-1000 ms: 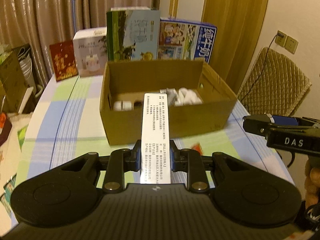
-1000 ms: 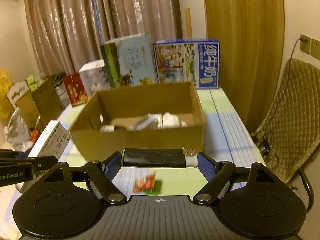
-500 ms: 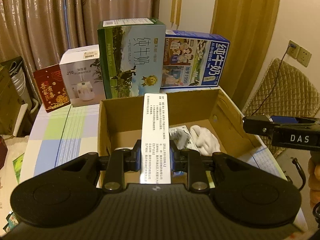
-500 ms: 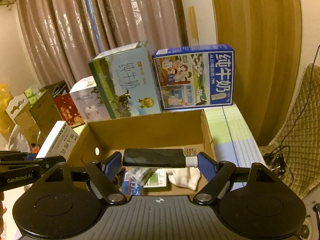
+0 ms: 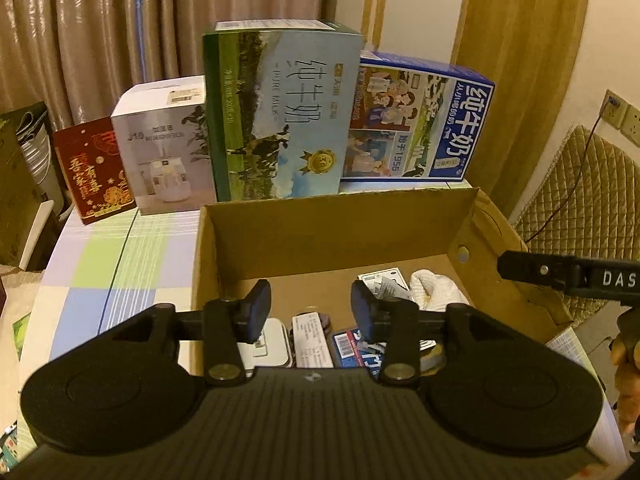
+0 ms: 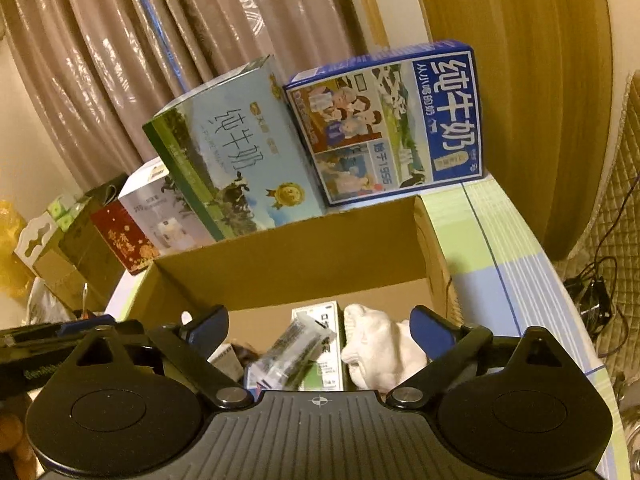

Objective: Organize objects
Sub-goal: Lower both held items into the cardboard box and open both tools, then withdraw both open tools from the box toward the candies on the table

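left gripper [image 5: 310,308] over the near part of the cardboard box [image 5: 340,236], jaws spread, nothing between them. below and just beyond its fingers [image 5: 256,310]: a white flat case [image 5: 272,346], a narrow white printed box [image 5: 312,344], a blue-labelled packet [image 5: 352,342], all lying on the box floor. further right, a white cloth [image 5: 434,284] in the far right corner. right gripper [image 6: 320,328] also above the box, jaws wide apart, empty. ahead of it: a clear crinkled wrapper [image 6: 292,354] lying tilted across a white-green carton [image 6: 324,344], white cloth [image 6: 380,354] touching the carton's right side. beyond the box, upright: red box [image 5: 94,170], white humidifier box [image 5: 168,146], green milk carton [image 5: 280,112], blue milk carton [image 5: 416,120]. checked tablecloth [image 5: 116,264] left of the left gripper.
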Tool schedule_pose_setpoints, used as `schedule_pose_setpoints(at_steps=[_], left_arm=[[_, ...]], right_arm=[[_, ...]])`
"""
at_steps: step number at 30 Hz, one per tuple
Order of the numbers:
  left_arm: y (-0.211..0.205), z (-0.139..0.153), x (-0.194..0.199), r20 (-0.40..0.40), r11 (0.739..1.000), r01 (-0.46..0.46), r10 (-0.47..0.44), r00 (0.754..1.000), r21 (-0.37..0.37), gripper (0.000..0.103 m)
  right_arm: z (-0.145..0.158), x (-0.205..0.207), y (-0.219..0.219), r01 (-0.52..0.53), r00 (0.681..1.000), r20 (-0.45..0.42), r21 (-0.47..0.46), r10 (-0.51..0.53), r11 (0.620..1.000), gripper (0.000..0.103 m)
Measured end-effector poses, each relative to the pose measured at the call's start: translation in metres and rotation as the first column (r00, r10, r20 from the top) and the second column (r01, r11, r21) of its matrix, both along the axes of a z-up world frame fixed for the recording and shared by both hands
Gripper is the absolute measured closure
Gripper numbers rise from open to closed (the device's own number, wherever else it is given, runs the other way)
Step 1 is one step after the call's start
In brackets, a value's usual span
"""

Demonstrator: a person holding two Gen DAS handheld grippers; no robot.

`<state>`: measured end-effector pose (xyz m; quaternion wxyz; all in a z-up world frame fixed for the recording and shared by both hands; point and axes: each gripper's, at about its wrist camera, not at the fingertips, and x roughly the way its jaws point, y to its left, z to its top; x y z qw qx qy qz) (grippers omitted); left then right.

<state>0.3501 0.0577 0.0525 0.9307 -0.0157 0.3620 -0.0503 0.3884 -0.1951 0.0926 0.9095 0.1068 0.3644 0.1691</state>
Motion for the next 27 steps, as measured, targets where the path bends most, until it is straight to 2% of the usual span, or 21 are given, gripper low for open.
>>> schedule_pose_setpoints(at_steps=[5, 11, 15, 18, 27], left_arm=[[0.005, 0.008, -0.025, 0.020, 1.000, -0.011, 0.011, 1.000, -0.021, 0.059], [0.006, 0.023, -0.071, 0.054, 0.998, -0.023, 0.026, 0.998, -0.051, 0.052], [0.004, 0.025, -0.106, 0.048, 0.997, -0.030, 0.034, 0.998, -0.065, 0.042], [0.002, 0.022, -0.132, 0.033, 0.997, -0.034, 0.036, 0.999, -0.071, 0.039], [-0.004, 0.018, -0.197, 0.002, 0.998, -0.050, 0.050, 0.999, -0.040, 0.017]], right_arm=[[-0.001, -0.017, -0.010, 0.016, 1.000, -0.004, 0.008, -0.016, 1.000, 0.008], [0.017, -0.061, -0.022, 0.015, 0.999, 0.041, 0.015, -0.016, 1.000, 0.007], [0.024, -0.100, -0.027, 0.008, 0.998, 0.060, 0.010, -0.008, 1.000, 0.006], [0.024, -0.129, -0.030, 0.008, 0.998, 0.062, 0.001, -0.008, 1.000, 0.006], [0.013, -0.203, -0.035, 0.016, 0.999, 0.028, -0.013, -0.016, 1.000, 0.005]])
